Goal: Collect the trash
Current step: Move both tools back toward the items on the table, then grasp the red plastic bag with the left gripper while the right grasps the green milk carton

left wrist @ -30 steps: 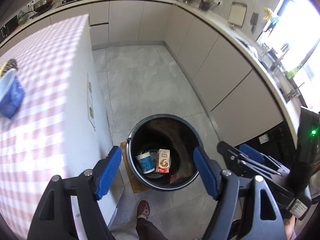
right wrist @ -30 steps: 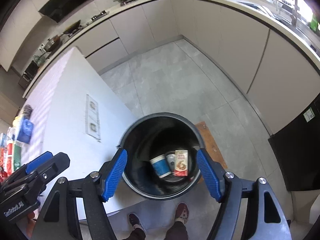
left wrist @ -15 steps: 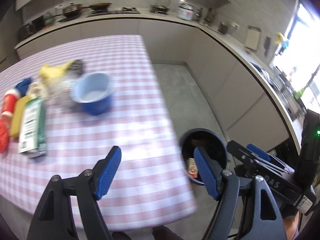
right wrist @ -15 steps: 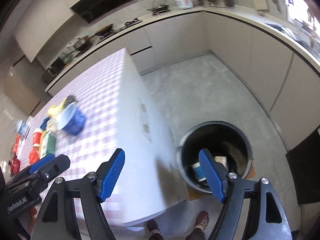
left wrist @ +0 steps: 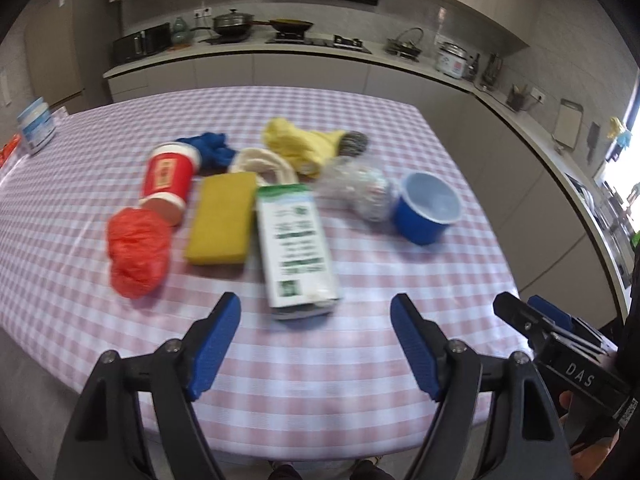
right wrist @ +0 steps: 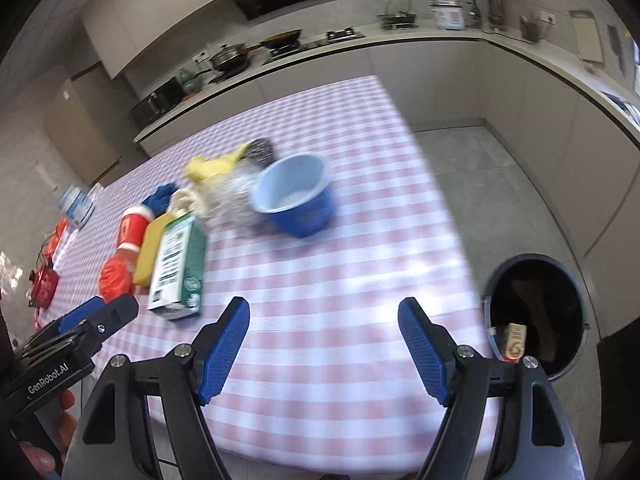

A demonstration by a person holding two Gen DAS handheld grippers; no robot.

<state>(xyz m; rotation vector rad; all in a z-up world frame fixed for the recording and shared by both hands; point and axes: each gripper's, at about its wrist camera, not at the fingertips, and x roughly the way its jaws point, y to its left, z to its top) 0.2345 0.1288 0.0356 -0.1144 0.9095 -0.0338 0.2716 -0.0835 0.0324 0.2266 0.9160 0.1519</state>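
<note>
A pink checked table [left wrist: 360, 360] carries a green and white carton [left wrist: 296, 244], a yellow sponge [left wrist: 220, 224], a crumpled red bag [left wrist: 138, 250], a red paper cup [left wrist: 168, 176], a blue bowl [left wrist: 428, 208] and crinkled clear plastic [left wrist: 360, 188]. My left gripper [left wrist: 316, 344] hangs open over the table's near edge, just short of the carton, nothing between its fingers. My right gripper [right wrist: 324, 348] is open and empty too, over the table's near right corner. The black bin [right wrist: 536, 312] stands on the floor to the right with a small carton [right wrist: 514, 340] inside.
Yellow cloth [left wrist: 300, 144], a blue rag [left wrist: 208, 148], a metal scourer [left wrist: 354, 142] and a white cord [left wrist: 264, 162] lie behind the trash. A white tub [left wrist: 36, 128] sits at the far left edge. Kitchen counters [right wrist: 440, 36] wrap the back and right.
Both grippers have swung left from above the bin to above the table. The bin has slid out of the left view and to the right edge of the right view.
</note>
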